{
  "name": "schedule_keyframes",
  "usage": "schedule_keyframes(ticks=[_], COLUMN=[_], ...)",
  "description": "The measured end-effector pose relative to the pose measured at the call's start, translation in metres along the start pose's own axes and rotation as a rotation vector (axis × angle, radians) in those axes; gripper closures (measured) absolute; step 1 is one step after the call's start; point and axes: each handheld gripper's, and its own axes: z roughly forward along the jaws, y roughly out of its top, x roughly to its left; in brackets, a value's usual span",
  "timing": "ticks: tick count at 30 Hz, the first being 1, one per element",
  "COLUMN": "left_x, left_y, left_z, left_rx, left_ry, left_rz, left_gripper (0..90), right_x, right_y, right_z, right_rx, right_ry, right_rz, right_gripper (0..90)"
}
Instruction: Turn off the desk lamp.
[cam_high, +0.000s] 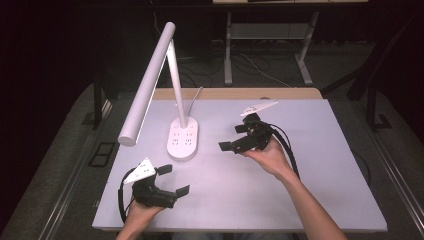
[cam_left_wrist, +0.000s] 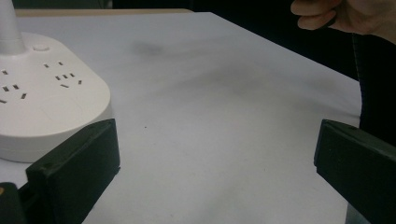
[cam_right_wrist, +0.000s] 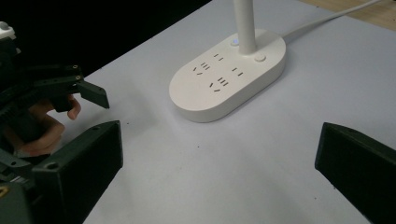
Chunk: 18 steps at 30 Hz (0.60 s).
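A white desk lamp (cam_high: 165, 85) stands toward the back left of the pale table (cam_high: 310, 185), its oval base (cam_high: 182, 139) dotted with plug sockets and its long tube head reaching out to the left and forward over the table edge; a white cord (cam_high: 196, 95) runs from the base toward the wooden strip at the back of the table. The left gripper (cam_high: 173, 181) sits low at the front left, held in the person's left hand (cam_high: 141, 210), its jaws spread wide apart with nothing between them, pointing to the right across the table, in front of the lamp base and apart from it. In the left gripper view the base (cam_left_wrist: 46, 107) lies just beyond the left jaw, and bare table fills the gap between the jaws. The right gripper (cam_high: 232, 137) is held in the right hand (cam_high: 270, 156) near the middle of the table, to the right of the base, jaws likewise released and wide, gripping nothing and facing left toward the lamp. In the right gripper view the base (cam_right_wrist: 229, 79) lies ahead with the lamp's upright stem (cam_right_wrist: 243, 23) rising from it, and the left gripper (cam_right_wrist: 70, 88) shows at the far left, its jaws apart
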Motion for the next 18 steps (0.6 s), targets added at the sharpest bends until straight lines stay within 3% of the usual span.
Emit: schedule_keyframes(ticks=[18], left_x=[0.000], left_y=[0.001], left_z=[0.000], left_rx=[-0.004], left_ry=[-0.007], left_rz=[0.002], left_gripper=[0.0], right_x=[-0.015], right_y=[0.023], right_z=[0.026], right_rx=[-0.002], right_ry=[-0.030], right_rz=[0.032], right_gripper=[1.0])
